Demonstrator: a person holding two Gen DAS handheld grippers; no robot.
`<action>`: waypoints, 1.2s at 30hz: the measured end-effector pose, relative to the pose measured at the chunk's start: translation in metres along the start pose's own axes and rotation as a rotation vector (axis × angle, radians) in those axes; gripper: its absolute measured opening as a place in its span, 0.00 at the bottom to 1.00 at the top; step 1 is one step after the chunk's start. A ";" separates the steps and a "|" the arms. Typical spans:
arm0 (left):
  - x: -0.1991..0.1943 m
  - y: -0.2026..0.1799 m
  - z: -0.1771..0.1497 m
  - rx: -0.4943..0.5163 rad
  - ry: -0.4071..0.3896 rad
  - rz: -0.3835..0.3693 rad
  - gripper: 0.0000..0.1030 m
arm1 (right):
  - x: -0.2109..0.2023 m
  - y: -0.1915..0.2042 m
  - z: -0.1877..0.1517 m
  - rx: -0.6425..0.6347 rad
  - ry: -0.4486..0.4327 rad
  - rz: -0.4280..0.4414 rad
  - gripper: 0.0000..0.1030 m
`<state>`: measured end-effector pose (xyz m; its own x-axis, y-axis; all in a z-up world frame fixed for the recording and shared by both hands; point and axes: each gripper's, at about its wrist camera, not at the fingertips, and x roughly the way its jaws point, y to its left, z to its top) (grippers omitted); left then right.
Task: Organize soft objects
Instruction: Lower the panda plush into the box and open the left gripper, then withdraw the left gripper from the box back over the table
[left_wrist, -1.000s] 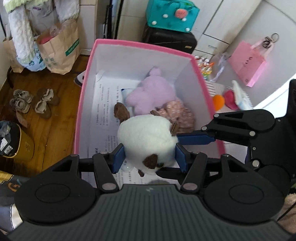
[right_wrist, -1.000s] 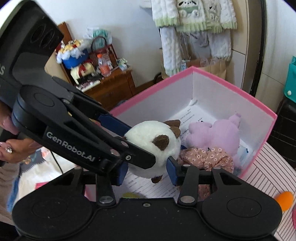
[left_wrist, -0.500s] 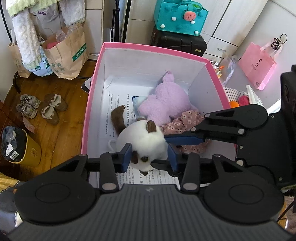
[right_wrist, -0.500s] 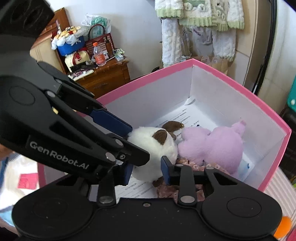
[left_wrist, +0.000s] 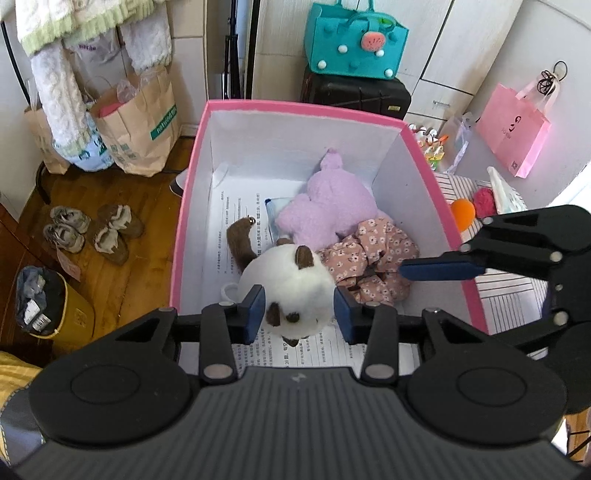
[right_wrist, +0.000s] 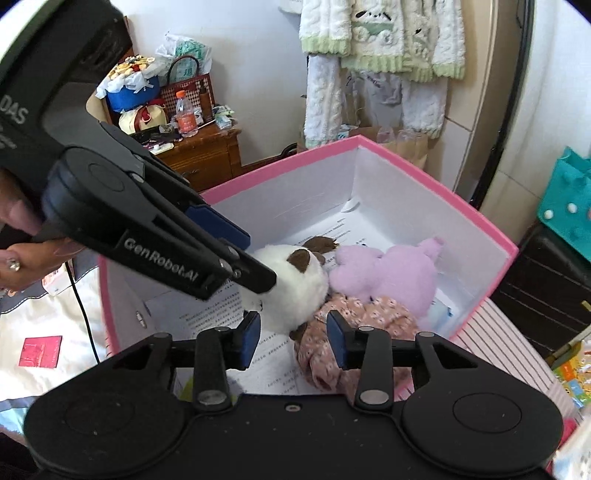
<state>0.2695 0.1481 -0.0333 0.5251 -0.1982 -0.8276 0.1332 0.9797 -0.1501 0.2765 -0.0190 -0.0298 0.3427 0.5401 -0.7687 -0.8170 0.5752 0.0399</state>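
Three soft items now in my pink box (left_wrist: 192, 206): white cat (left_wrist: 291, 291) lowered from rim height onto the paper lining beside purple plush (left_wrist: 328, 214) and floral cloth (left_wrist: 376, 258), left fingers (left_wrist: 299, 314) closed in around it, right fingers (right_wrist: 291, 334) reopened, empty.

White plush cat (left_wrist: 291, 291) between left gripper (left_wrist: 299, 314) fingers (left_wrist: 255, 314)

Left gripper (left_wrist: 299, 314): black body, ribbed grey top, two round black discs, silver screws at finger pivots, blue pads. White "GenRobot.AI" lettering on side at 9 o'clock in right wrist view. Right gripper (right_wrist: 291, 332): same black build, blue pads. Hand (right_wrist: 16, 254): ring with clear stone.
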 end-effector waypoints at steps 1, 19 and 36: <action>-0.005 -0.001 0.000 0.002 -0.009 0.002 0.40 | -0.005 0.001 0.000 0.002 -0.005 -0.003 0.44; -0.085 -0.038 -0.032 0.101 -0.083 0.049 0.48 | -0.100 0.031 -0.016 0.001 -0.125 -0.030 0.49; -0.137 -0.088 -0.074 0.195 -0.111 0.032 0.60 | -0.181 0.053 -0.060 -0.002 -0.198 -0.084 0.52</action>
<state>0.1236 0.0909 0.0533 0.6193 -0.1801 -0.7642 0.2697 0.9629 -0.0084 0.1430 -0.1234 0.0731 0.4938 0.6008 -0.6287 -0.7827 0.6221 -0.0202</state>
